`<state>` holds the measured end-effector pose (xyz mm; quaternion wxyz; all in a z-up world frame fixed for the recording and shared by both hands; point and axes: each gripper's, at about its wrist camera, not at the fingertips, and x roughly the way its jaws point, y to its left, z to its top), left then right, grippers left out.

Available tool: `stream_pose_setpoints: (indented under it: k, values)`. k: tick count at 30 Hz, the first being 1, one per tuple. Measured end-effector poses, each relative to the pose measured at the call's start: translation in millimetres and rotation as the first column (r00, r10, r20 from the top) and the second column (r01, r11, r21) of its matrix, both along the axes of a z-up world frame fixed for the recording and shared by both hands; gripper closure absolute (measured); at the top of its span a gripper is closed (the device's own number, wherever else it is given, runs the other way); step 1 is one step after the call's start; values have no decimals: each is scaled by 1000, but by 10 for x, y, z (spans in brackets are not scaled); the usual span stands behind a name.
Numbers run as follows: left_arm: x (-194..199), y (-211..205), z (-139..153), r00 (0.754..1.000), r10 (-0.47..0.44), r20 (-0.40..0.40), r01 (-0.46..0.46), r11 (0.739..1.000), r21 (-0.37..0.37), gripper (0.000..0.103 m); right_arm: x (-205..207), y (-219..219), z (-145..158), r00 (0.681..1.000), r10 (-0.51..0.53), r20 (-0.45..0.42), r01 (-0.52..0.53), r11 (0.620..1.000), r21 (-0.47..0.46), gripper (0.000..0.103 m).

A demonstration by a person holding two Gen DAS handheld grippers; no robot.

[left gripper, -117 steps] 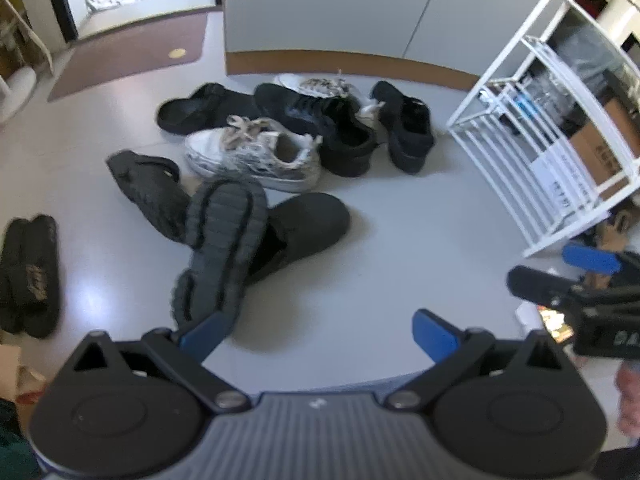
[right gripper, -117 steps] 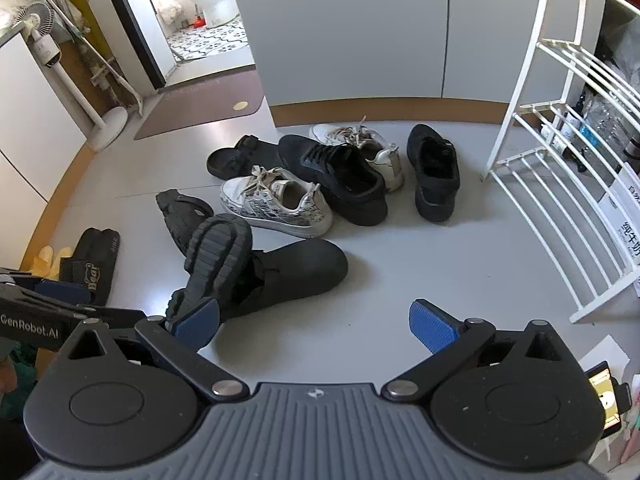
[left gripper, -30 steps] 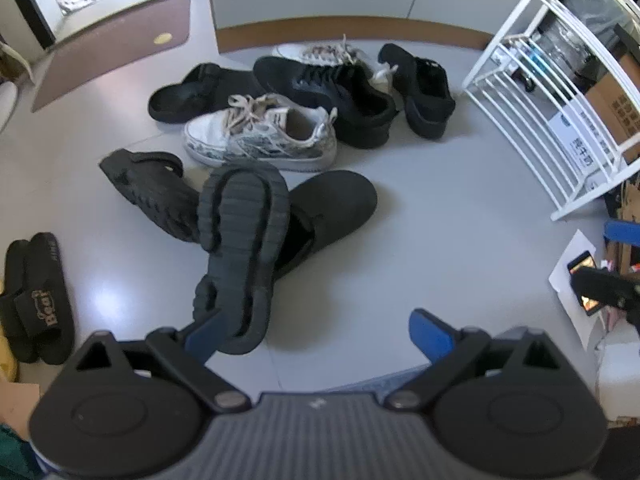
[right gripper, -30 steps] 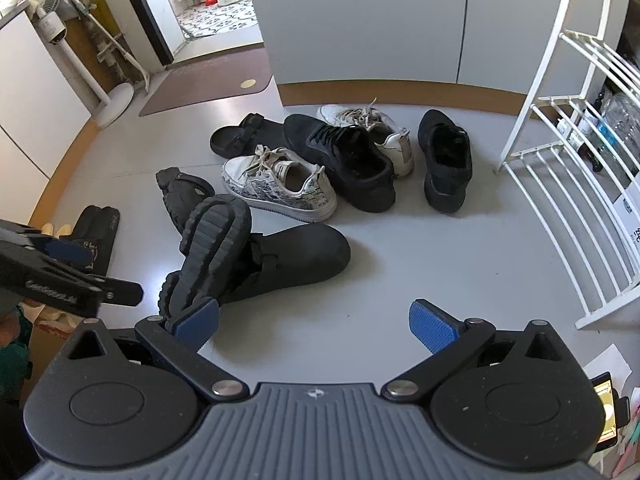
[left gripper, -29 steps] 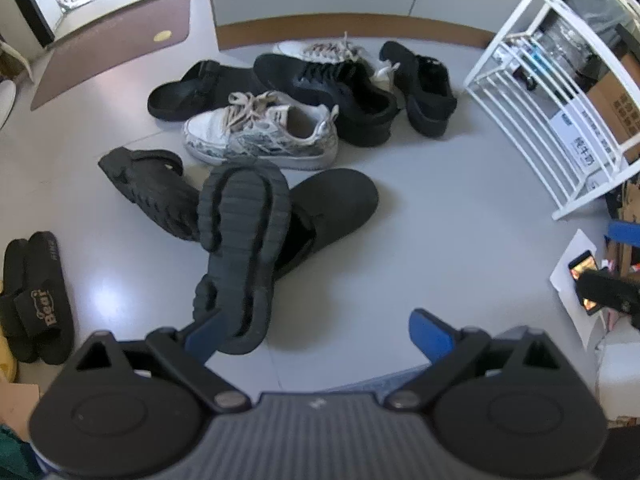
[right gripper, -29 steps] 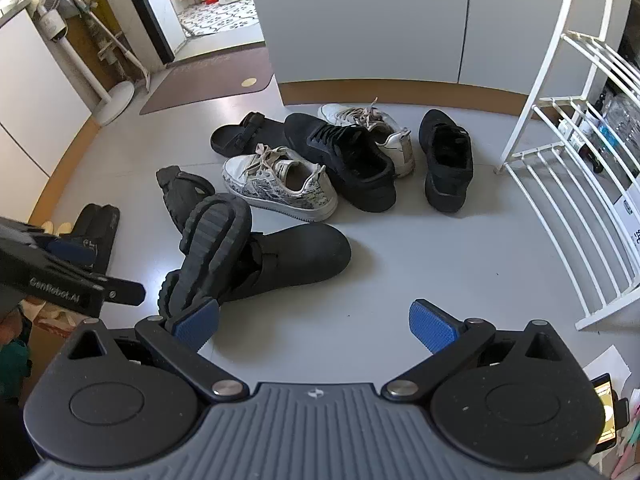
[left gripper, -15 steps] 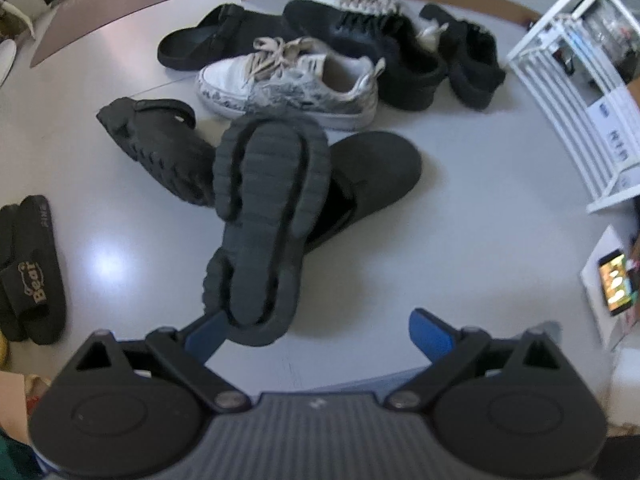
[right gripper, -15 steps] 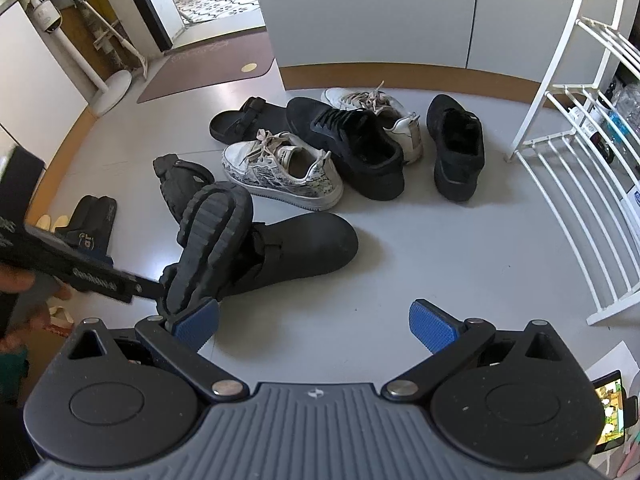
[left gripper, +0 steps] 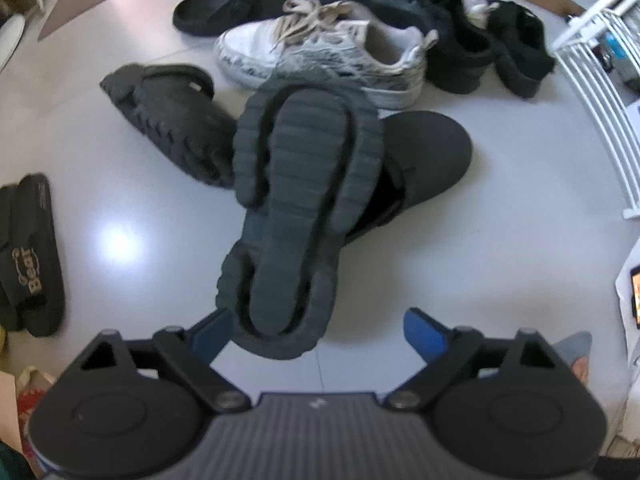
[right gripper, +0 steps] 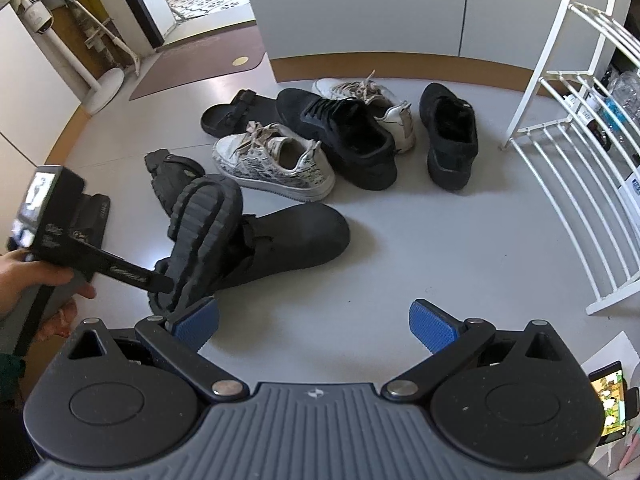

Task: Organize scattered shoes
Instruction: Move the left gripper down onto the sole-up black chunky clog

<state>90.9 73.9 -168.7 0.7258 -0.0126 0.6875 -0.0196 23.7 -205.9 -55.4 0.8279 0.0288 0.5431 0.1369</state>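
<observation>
The grey floor (right gripper: pixel 460 248) of the entry ran back to a pale cabinet wall, with the shoes scattered across its middle and a white wire rack (right gripper: pixel 568 128) off to the right.

Taking the upturned black shoe (left gripper: pixel 296 208) as my landmark: over the last second I had brought the left gripper (left gripper: pixel 316 328) down and in on it. A second ago its ribbed sole sat small and well ahead of the fingers; now its heel end filled the near view, just between the spread blue pads (left gripper: pixel 424 326). The jaws stood wide apart, holding nothing. From the right wrist view I could see the left tool's finger reaching the heel; whether it touched I could not tell.

The right gripper (right gripper: pixel 314 322) hung back near the same shoe's heel, jaws apart and empty.

Under the landmark lay its black mate (right gripper: pixel 296 236), toe pointing right. To its left sat a black sandal (left gripper: pixel 172 120), sole up, and further left a pair of black slides (left gripper: pixel 28 256). Beyond it lay a white patterned sneaker (left gripper: pixel 324 48), then a black lace-up sneaker (right gripper: pixel 340 136), a second white sneaker (right gripper: pixel 368 100), a black strap sandal (right gripper: pixel 236 112) and a black shoe (right gripper: pixel 450 136) nearest the rack.

I judged the approach nearly done: closing on the heel looked the next step, and nothing had yet been put in order.
</observation>
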Motion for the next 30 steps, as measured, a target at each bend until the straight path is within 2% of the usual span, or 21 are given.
stream_pose_setpoints:
  k: [3, 9, 12, 17, 20, 23, 30]
  values:
    - [27, 29, -55, 1000, 1, -5, -1, 1000, 21, 23, -3, 7, -2, 1000, 4, -3, -4, 1000, 2, 0]
    - [5, 29, -211, 999, -39, 27, 38, 997, 61, 23, -9, 20, -5, 1000, 11, -8, -11, 1000, 6, 0]
    - [-22, 19, -279, 995, -80, 59, 76, 995, 71, 22, -12, 27, -6, 1000, 14, -11, -14, 1000, 8, 0]
    - [-8, 34, -388, 996, -67, 63, 64, 997, 46, 21, -17, 39, -9, 1000, 21, -16, -20, 1000, 12, 0]
    - [30, 23, -446, 994, -68, 80, 66, 997, 25, 14, -20, 45, -11, 1000, 24, -18, -24, 1000, 14, 0]
    - [68, -9, -492, 990, -81, 111, 77, 996, 39, 10, -23, 52, -12, 999, 28, -21, -27, 999, 16, 0]
    - [126, -60, -650, 985, -113, 134, 103, 992, 79, 10, -30, 68, -16, 999, 36, -27, -36, 999, 21, 0]
